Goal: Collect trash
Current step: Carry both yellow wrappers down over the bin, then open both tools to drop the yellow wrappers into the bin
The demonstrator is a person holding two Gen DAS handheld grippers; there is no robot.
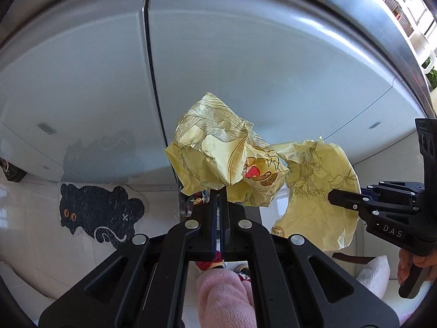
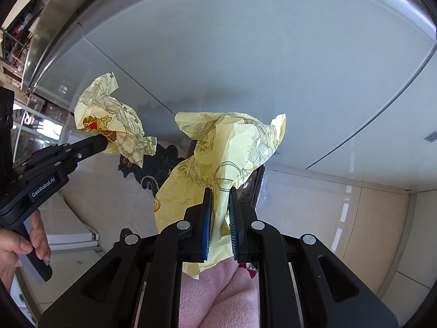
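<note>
My left gripper (image 1: 218, 191) is shut on a crumpled yellow printed food wrapper (image 1: 224, 158), held up in the air; it also shows in the right wrist view (image 2: 114, 128) at the left. My right gripper (image 2: 220, 191) is shut on a second, larger yellow wrapper (image 2: 218, 158), which hangs between its blue pads (image 2: 206, 218). That wrapper shows in the left wrist view (image 1: 314, 191) at the right, with the right gripper (image 1: 331, 195) beside it. Both wrappers hang in front of a pale grey-blue cabinet front.
A pale grey cabinet (image 1: 245, 68) fills the background. A black cat-shaped mat (image 1: 95, 213) lies on the white tiled floor at the left. Pink fleece trousers (image 1: 224, 295) show below the grippers. A dark bag rim (image 2: 256, 186) sits behind the right wrapper.
</note>
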